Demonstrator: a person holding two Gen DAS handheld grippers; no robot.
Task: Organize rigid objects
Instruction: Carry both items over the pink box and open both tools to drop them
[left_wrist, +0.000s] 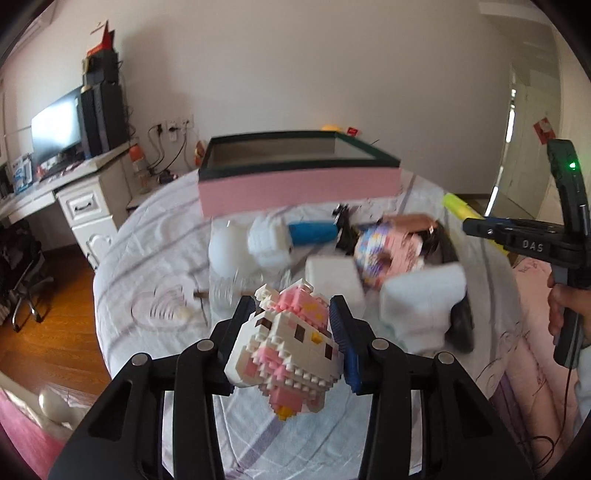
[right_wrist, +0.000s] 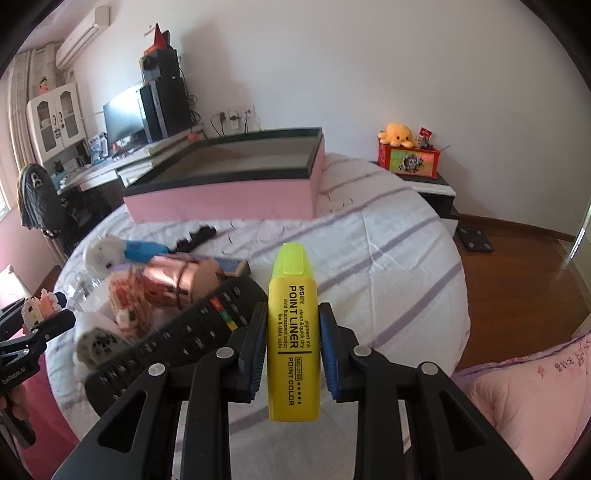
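Left gripper (left_wrist: 295, 325) is pinching the brick cat (left_wrist: 286, 345) across its head, lifted over the bed (left_wrist: 147, 236). I'd call it light but fragile: snap-together bricks, ears and feet can pop off under squeeze or a drop. The pads sit on the flat sides, which is the right hold; I'd keep pressure low and set it down, not let go from height.

Right gripper (right_wrist: 292, 332) is clamped on the highlighter (right_wrist: 293, 347) at mid-barrel, cap end pointing away, also clear of the bed. Stiff, light, smooth plastic; the flat sides give good purchase, but it could pivot if I swing fast.

Box (right_wrist: 229, 181) sits open at the far side of the bed, likely the target for both.

The pile left on the bed: remote (right_wrist: 177, 332), blue-handled item (left_wrist: 314, 230), second brick figure (left_wrist: 384, 254), white blocks (left_wrist: 421, 295). I'd take the remote across its narrow width.
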